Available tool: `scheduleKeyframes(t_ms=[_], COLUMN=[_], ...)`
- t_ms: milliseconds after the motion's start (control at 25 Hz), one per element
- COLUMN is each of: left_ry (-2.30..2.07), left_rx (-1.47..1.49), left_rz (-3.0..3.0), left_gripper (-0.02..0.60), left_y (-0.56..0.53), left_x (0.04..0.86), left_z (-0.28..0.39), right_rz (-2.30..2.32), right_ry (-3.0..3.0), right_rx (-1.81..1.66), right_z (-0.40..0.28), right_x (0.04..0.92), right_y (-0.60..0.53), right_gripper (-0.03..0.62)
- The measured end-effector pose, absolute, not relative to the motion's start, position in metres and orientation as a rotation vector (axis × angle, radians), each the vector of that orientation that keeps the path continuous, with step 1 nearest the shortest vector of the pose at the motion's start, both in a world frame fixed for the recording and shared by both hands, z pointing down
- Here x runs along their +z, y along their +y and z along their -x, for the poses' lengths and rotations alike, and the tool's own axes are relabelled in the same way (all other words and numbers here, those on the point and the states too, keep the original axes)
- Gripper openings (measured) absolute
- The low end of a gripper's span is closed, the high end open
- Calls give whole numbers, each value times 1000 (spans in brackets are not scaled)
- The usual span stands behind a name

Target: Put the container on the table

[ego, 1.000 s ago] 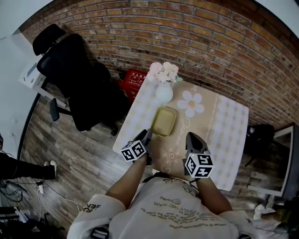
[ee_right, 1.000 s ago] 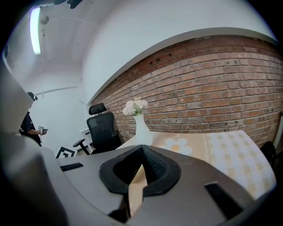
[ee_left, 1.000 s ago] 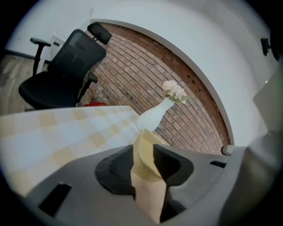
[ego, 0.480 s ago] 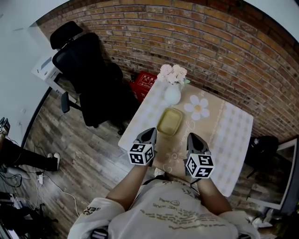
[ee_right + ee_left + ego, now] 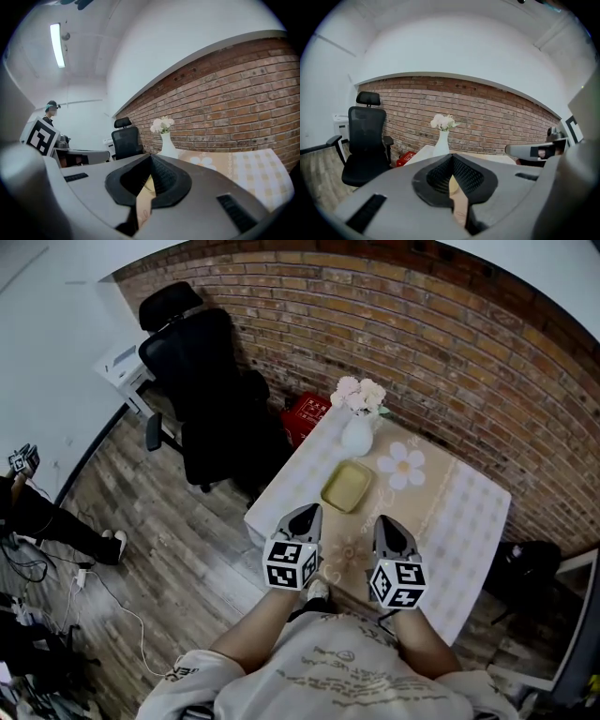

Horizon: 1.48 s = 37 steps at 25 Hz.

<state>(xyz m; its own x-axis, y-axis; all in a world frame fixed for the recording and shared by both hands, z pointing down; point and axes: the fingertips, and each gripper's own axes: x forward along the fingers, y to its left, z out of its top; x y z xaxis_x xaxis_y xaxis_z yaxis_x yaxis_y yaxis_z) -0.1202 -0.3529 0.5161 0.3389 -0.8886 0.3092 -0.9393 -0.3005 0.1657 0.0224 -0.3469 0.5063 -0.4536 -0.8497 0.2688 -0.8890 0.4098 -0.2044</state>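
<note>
Container (image 5: 347, 487), a shallow yellow-green tray, lies flat on the surface (image 5: 469, 512). It sits toward the left side, just on the near side of the white vase (image 5: 357, 435) of flowers, with a gap between the two.

As I read it, the placing is done, and what remains is getting my tools clear. I'd keep both claws up and on the near side, drawing them back toward me rather than across the tray. That way nothing nudges it toward the left edge or tips the vase.

My left claw (image 5: 306, 517) is pressed together with nothing between its jaws. Its own view shows only the surface through the sliver below the tips. My right claw (image 5: 386, 524) is likewise closed and empty. Both hover side by side over the near edge, short of the container, touching nothing that I can see.
</note>
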Motion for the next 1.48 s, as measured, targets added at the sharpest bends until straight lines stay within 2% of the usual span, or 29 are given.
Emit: scheduleKeyframes(t_ms=[600,1480], left_ry=[-1752,-1749], left_rx=[248,227], left_rz=[-2264,-2215], left_gripper=[5,5], left_y=[-254,-256], left_x=[495,502], left_z=[92,92], right_rz=[-1384,-1336], right_ry=[-2657,-2680], right_rx=[456,473], right_z=[-26,-24], right_x=[502,501], right_y=[-282,-281], right_gripper=[0,0])
